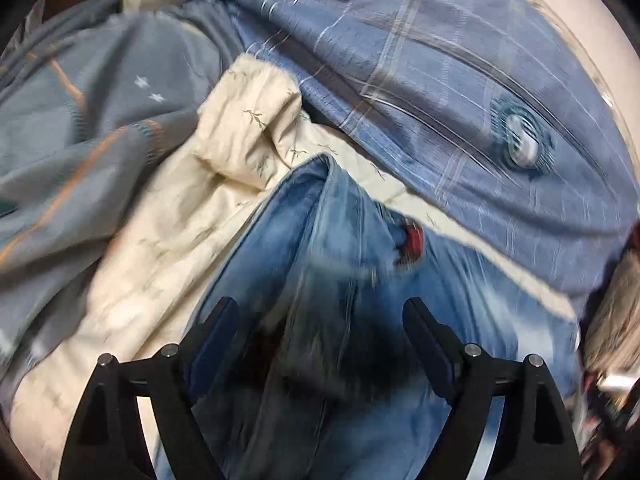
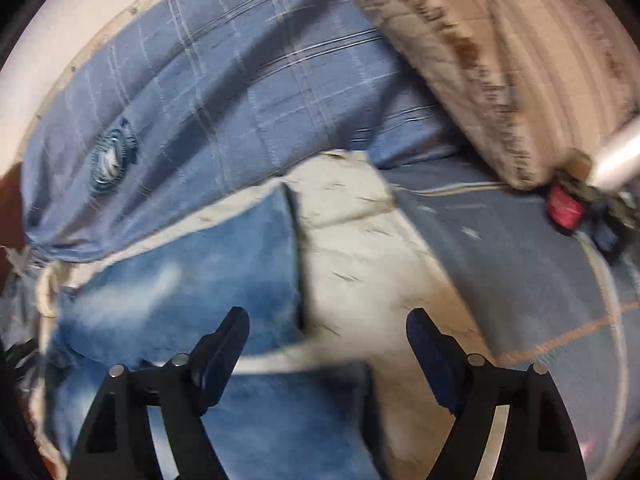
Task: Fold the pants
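Faded blue jeans [image 1: 320, 240] lie bunched on a cream quilt [image 1: 168, 232], with a red patch [image 1: 414, 238] near a raised fold. My left gripper [image 1: 320, 312] is open just above the jeans, its fingers either side of a dark ridge of denim. In the right wrist view the jeans [image 2: 192, 264] lie flatter, with a straight edge against the cream quilt [image 2: 360, 264]. My right gripper [image 2: 326, 320] is open above that edge, the left finger over denim and the right finger over the quilt. Both views are motion-blurred.
A blue plaid duvet [image 1: 440, 80] with a round badge [image 1: 520, 140] lies behind the jeans. A grey-blue blanket with stars [image 1: 100, 100] is at left. A beige striped cushion [image 2: 500, 60] and a red object [image 2: 566, 206] sit at the right view's upper right.
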A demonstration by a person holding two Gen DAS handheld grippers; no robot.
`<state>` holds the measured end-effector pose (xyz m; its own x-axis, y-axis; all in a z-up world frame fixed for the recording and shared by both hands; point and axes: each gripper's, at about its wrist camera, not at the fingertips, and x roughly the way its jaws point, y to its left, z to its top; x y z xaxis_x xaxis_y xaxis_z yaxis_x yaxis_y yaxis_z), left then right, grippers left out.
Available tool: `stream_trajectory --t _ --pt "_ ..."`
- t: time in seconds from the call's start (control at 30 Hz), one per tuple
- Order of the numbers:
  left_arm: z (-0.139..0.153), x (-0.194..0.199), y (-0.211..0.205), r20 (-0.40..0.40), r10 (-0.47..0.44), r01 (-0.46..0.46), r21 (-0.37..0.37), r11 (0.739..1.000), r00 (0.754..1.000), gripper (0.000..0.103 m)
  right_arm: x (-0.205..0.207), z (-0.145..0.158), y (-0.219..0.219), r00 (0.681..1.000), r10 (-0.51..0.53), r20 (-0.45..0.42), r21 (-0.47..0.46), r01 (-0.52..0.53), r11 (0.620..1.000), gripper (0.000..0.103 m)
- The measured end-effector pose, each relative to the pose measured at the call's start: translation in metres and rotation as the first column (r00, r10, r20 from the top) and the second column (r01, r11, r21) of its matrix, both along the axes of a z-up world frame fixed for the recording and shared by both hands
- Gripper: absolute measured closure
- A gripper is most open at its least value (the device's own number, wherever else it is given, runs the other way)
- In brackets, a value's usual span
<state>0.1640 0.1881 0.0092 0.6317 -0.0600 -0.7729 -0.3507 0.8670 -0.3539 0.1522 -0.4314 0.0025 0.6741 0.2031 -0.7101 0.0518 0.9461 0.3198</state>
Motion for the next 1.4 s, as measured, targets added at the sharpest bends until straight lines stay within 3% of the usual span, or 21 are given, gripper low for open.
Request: stream_trajectory --t 0.27,0.4,0.57,0.63,0.67,0.7,0.73,0.8,0.97,1.03,1.17,1.27,1.3,1.37,1.4 --pt "-0.01 0.067 0.008 -0.037 -0.019 0.019 0.013 1.0 0.999 0.019 0.078 -0.004 -0.002 0.999 0.045 -0.017 0.082 -0.043 0.996 0.021" --pt "-0.017 0.084 0.011 -0.048 -0.013 0.015 0.033 0.999 0.999 0.02 0.113 -0.005 0.004 0.997 0.063 -0.041 0.058 -0.061 0.996 0.023" --pt "-0.032 0.104 0.009 -0.075 -0.028 0.029 0.015 0.999 0.997 0.04 0.137 -0.007 0.018 0.995 0.095 -0.042 0.037 -0.093 0.995 0.043" --pt "-0.038 0.109 0.005 -0.089 -0.036 0.037 0.014 0.999 0.995 0.049 0.148 -0.017 0.03 0.989 0.118 -0.094 -0.008 -0.119 0.993 0.058" --pt "-0.039 0.111 0.002 -0.093 -0.044 0.046 0.022 0.999 0.995 0.066 0.149 -0.019 0.035 0.989 0.111 -0.1 -0.062 -0.117 0.991 0.067" --pt "-0.039 0.113 -0.001 -0.097 -0.056 0.059 0.033 0.998 0.994 0.082 0.147 -0.017 0.036 0.992 0.095 -0.085 -0.098 -0.104 0.99 0.086" --pt "-0.039 0.116 -0.006 -0.099 -0.064 0.069 0.049 0.996 0.993 0.085 0.145 -0.015 0.036 0.993 0.087 -0.074 -0.118 -0.095 0.988 0.098" --pt "-0.033 0.116 -0.015 -0.086 -0.063 0.072 0.102 0.992 0.994 0.089 0.136 -0.002 0.043 0.996 0.08 -0.033 -0.221 -0.086 0.972 0.098" --pt "0.006 0.09 -0.046 0.058 -0.102 0.086 0.234 0.968 0.993 0.091 0.109 0.041 0.059 0.989 0.081 0.123 -0.419 -0.023 0.908 0.1" --pt "0.009 0.085 -0.05 0.064 -0.118 0.1 0.23 0.968 0.991 0.091 0.107 0.05 0.046 0.99 0.047 0.131 -0.398 0.009 0.917 0.1" --pt "-0.016 0.096 -0.048 -0.039 -0.109 0.115 0.233 0.966 0.993 0.09 0.119 0.008 0.023 0.992 0.113 -0.055 -0.133 -0.12 0.984 0.099" --pt "-0.028 0.101 -0.035 -0.066 -0.077 0.089 0.199 0.976 0.995 0.083 0.117 -0.006 0.017 0.992 0.106 -0.062 -0.024 -0.107 0.994 0.095" --pt "-0.031 0.102 -0.032 -0.071 -0.075 0.087 0.183 0.979 0.995 0.082 0.118 -0.006 0.014 0.995 0.09 -0.052 0.001 -0.09 0.996 0.088" --pt "-0.031 0.097 -0.026 -0.066 -0.079 0.09 0.178 0.98 0.995 0.08 0.124 -0.004 0.01 0.997 0.07 -0.043 0.033 -0.069 0.997 0.05" --pt "-0.031 0.098 -0.027 -0.068 -0.083 0.095 0.184 0.978 0.994 0.08 0.129 -0.005 0.01 0.997 0.065 -0.047 0.053 -0.062 0.997 0.019"
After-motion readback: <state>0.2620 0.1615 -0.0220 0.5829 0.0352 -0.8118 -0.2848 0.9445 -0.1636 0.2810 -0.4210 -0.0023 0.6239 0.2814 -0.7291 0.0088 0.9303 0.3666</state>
